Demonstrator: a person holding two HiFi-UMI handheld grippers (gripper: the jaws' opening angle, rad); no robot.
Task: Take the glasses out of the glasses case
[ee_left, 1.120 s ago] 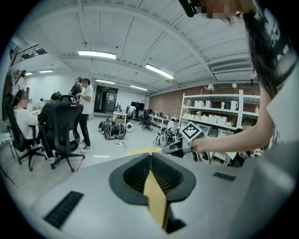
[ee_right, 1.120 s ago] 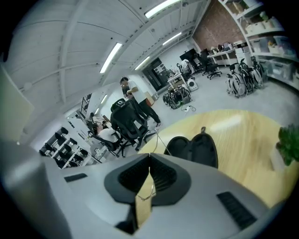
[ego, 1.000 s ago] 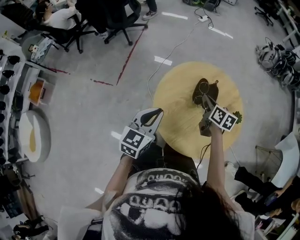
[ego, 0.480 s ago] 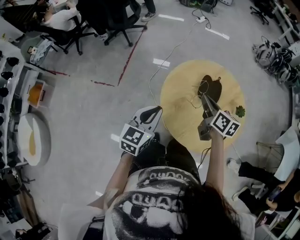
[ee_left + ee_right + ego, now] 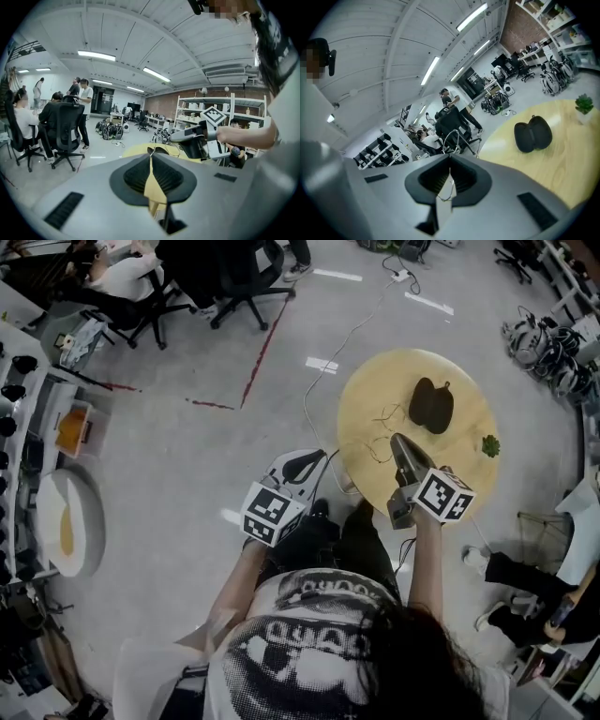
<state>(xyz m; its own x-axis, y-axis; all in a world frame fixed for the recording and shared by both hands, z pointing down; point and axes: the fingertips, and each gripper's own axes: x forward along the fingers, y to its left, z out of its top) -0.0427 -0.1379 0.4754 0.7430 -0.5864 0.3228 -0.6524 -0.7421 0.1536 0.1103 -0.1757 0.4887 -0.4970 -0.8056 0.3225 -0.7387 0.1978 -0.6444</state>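
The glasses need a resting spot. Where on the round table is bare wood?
Bare wood: the far-left arc of the table, between rim and glasses case; also the right side between case and small plant. The near edge is crowded: the right tool hangs there with the glasses.

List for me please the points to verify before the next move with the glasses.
1. Right gripper shut on the glasses: ok.
2. Glasses out of the glasses case: ok; the case lies open on the table, apart from them.
3. Bare table surface to set them down: ok.
4. Small plant away from the gripper: ok.
5. Left gripper empty, beside the table: ok.
6. Which part of the glasses is pinched: cannot tell.
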